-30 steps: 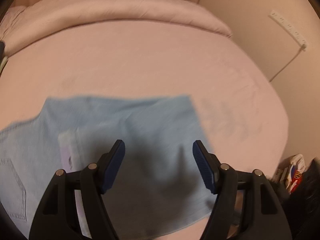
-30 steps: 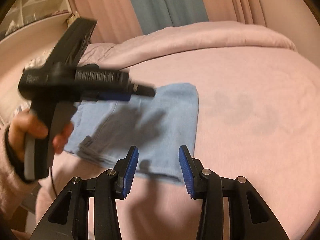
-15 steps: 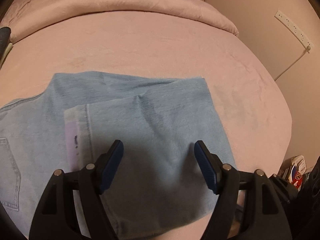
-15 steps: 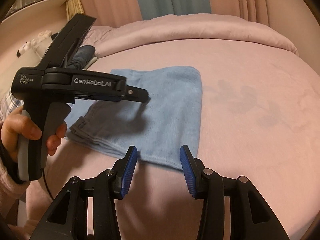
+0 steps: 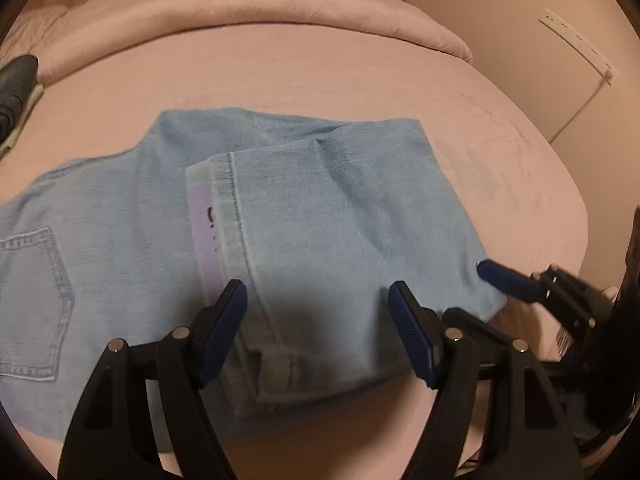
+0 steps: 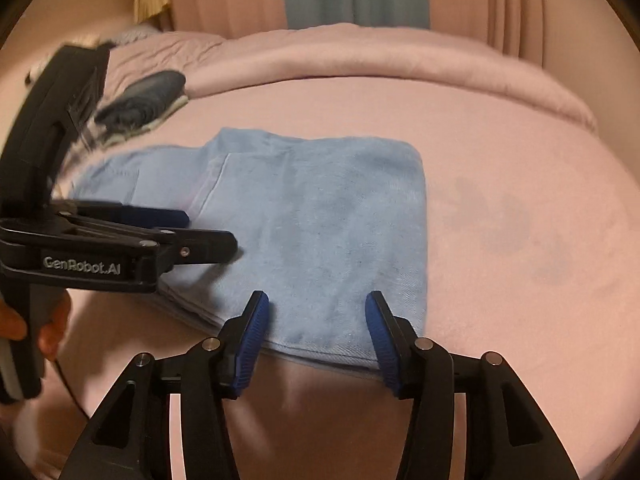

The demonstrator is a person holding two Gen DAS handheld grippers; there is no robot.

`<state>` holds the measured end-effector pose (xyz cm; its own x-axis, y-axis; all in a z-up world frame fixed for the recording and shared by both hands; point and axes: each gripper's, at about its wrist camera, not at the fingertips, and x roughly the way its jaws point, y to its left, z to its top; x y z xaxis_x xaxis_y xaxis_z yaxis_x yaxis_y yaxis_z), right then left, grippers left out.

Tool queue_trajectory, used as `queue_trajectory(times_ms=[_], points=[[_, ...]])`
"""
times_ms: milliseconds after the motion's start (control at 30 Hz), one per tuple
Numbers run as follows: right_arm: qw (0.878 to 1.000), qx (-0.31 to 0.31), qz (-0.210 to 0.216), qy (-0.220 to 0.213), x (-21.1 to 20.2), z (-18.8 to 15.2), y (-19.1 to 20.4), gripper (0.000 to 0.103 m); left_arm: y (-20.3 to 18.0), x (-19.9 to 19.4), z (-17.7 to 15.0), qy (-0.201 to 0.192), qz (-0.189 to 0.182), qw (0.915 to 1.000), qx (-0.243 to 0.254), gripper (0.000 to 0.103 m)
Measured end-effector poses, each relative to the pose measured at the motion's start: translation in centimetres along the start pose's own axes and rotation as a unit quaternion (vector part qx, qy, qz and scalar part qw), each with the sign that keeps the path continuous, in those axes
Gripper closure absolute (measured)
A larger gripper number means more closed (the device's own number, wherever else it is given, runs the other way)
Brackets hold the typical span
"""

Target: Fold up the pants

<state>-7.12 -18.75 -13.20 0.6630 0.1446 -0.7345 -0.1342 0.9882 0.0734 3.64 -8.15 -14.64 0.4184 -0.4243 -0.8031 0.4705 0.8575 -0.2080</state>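
Note:
Light blue jeans (image 5: 304, 240) lie partly folded on the pink bed; the legs are doubled over the seat, with a hem and a pale label (image 5: 204, 232) on top. They also show in the right wrist view (image 6: 320, 232). My left gripper (image 5: 318, 300) is open and empty, low over the near edge of the fold; it also shows in the right wrist view (image 6: 212, 232). My right gripper (image 6: 316, 312) is open and empty at the near right corner of the fold. One of its fingertips (image 5: 504, 276) shows in the left wrist view.
A dark folded garment (image 6: 144, 100) lies at the back left of the pink bed (image 6: 500, 200). A rolled pink duvet (image 6: 360, 56) runs along the far side. A wall with a white power strip (image 5: 576, 44) stands to the right.
Both grippers have come down and closer to the near edge of the folded jeans. The left gripper has dropped low beside the fold. The jeans have not moved.

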Motion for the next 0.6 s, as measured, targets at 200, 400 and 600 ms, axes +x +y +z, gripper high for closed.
queue_trajectory(times_ms=[200, 400, 600], points=[[1.000, 0.008, 0.010, -0.015, -2.3, 0.8, 0.0, 0.052, 3.9, -5.0, -1.9, -0.060, -0.031, 0.9949, -0.075, 0.030], [0.998, -0.005, 0.058, -0.035, -1.9, 2.6, 1.6, 0.052, 10.8, -11.2, -5.8, -0.129, -0.033, 0.9675, -0.215, 0.030], [0.993, -0.001, 0.121, -0.010, 1.1, 4.7, 4.1, 0.052, 16.9, -14.0, -10.8, -0.170, -0.031, 0.9182, -0.356, 0.028]])
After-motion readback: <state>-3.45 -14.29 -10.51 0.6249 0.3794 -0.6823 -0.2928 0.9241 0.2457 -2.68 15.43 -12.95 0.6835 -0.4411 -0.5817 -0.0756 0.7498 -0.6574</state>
